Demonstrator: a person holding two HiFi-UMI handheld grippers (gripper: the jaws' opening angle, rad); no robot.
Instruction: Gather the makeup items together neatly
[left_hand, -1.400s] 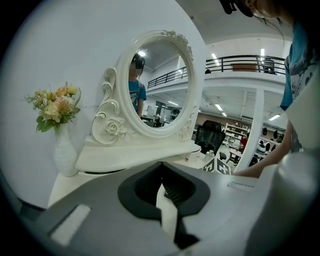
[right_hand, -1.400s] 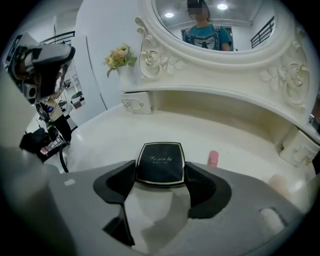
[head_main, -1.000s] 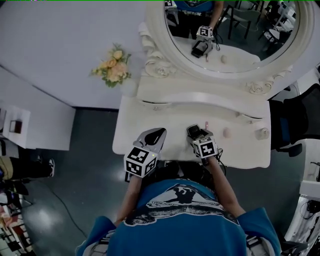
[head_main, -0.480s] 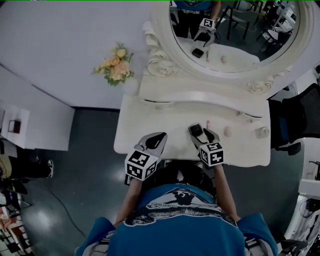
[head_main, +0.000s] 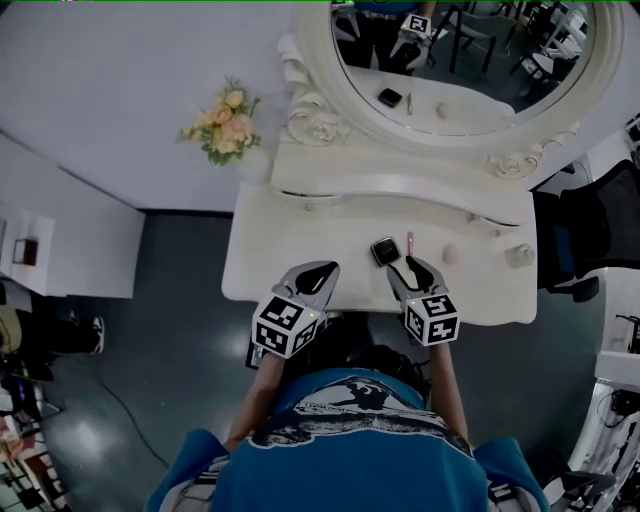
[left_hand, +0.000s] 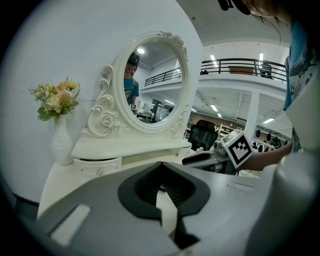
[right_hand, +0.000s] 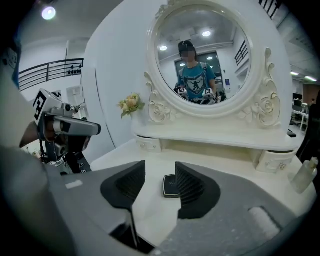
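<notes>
Your right gripper is empty, jaws just closing, half apart; left gripper pinched together, empty. Narrowed jaws may knock the compact right, against the pink stick.

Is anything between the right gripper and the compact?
Nothing visible. The compact lies on the table just ahead of the right gripper, whose empty jaws have just been closing. The lipstick lies beside it, off the path.

No legible text, numbers or brands.
The marker cubes carry only black-and-white square patterns. The shirt print is too blurred to read, and any mark on the black compact is too small to tell.
</notes>
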